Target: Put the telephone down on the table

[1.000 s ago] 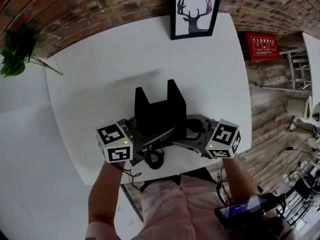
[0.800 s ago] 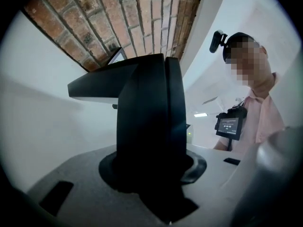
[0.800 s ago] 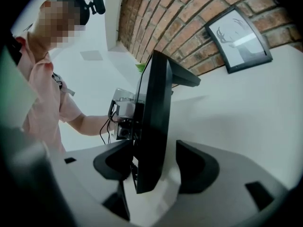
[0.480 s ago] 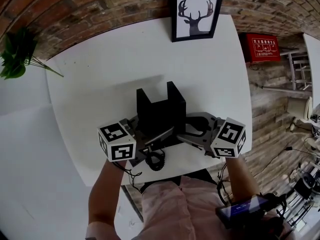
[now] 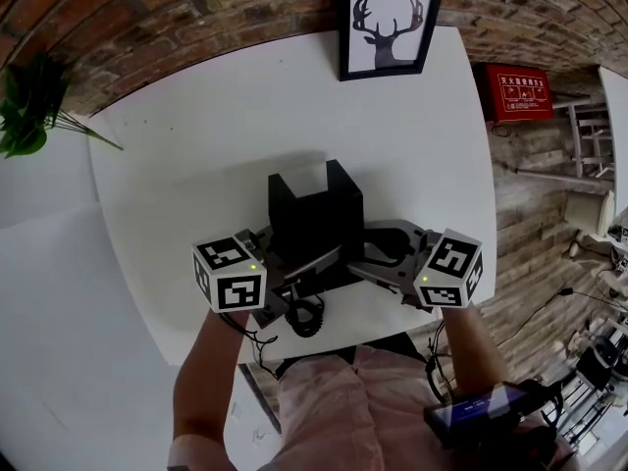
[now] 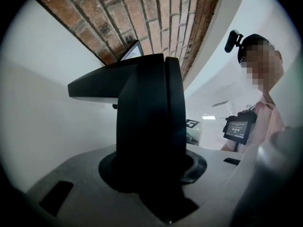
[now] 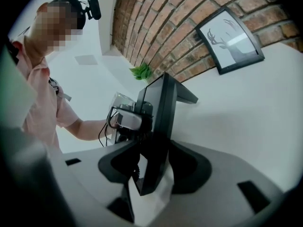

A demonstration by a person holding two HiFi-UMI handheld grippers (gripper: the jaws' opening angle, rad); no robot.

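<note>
At the bottom of the head view, the person's pink shirt (image 5: 324,400) filled the near edge. A small screen (image 5: 476,412) sat by the right forearm at lower right. Just above, a coiled cord (image 5: 306,314) hung at the near edge of the white table (image 5: 196,155), below centre.

The left gripper (image 5: 283,265) came in from lower left and the right gripper (image 5: 371,258) from lower right. Their marker cubes were nearest the person and their jaws pointed inward at each other. The black phone (image 5: 316,219) sat between them at the centre of the frame, over the near half of the table, with its two upright horns toward the wall. No view showed whether its underside touched the tabletop.

In the left gripper view, the left gripper (image 6: 151,176) was clenched on the phone (image 6: 147,126). The dark body filled the space between the pads and rose up through mid-frame. In the right gripper view, the right gripper (image 7: 154,171) grasped the phone (image 7: 158,122) by a thinner edge that stood between its pads. A sliver of white showed beside the left pad. The left gripper (image 7: 127,119) was visible past it on the phone's far side.

Beyond the phone, the tabletop ran to the top of the head view. A framed deer picture (image 5: 390,23) leaned against the brick wall (image 5: 196,8) at top centre. A green plant (image 5: 29,101) stood at upper left, off the table, and a red sign (image 5: 520,91) hung at upper right.
</note>
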